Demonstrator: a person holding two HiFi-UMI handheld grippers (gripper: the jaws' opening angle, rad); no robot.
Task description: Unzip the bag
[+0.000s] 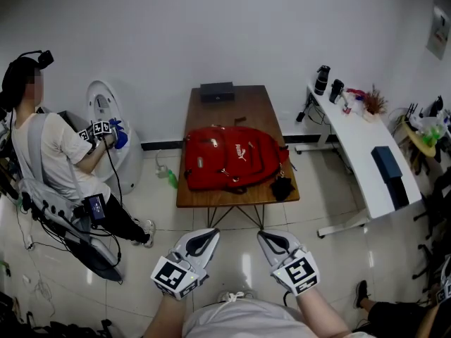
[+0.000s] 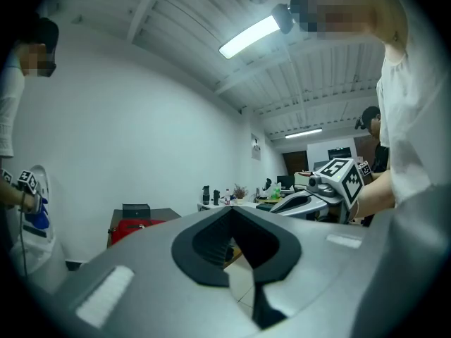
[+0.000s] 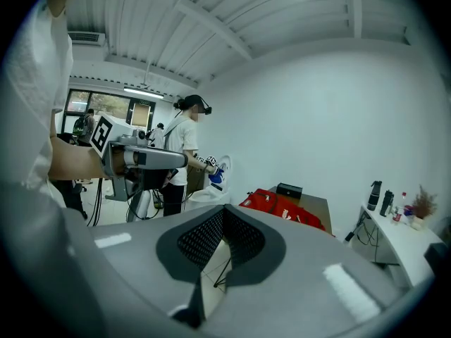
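Observation:
A red backpack [image 1: 232, 158] lies flat on the brown wooden table [image 1: 239, 108], filling its near half. Both grippers hover low over the floor, well short of the table's near edge and apart from the bag. My left gripper [image 1: 210, 234] and my right gripper [image 1: 265, 235] point toward the table, each with its jaws shut and nothing between them. In the left gripper view the backpack [image 2: 131, 227] shows far off beyond the shut jaws of the left gripper [image 2: 229, 210]. The right gripper view shows the backpack [image 3: 283, 205] past the shut jaws of the right gripper [image 3: 222, 209].
A black box [image 1: 216, 91] sits at the table's far end and a small black pouch [image 1: 282, 187] at its near right corner. A white desk [image 1: 361, 145] with bottles stands at the right. A seated person [image 1: 49, 153] is at the left, and a green bottle [image 1: 171, 180] lies on the floor.

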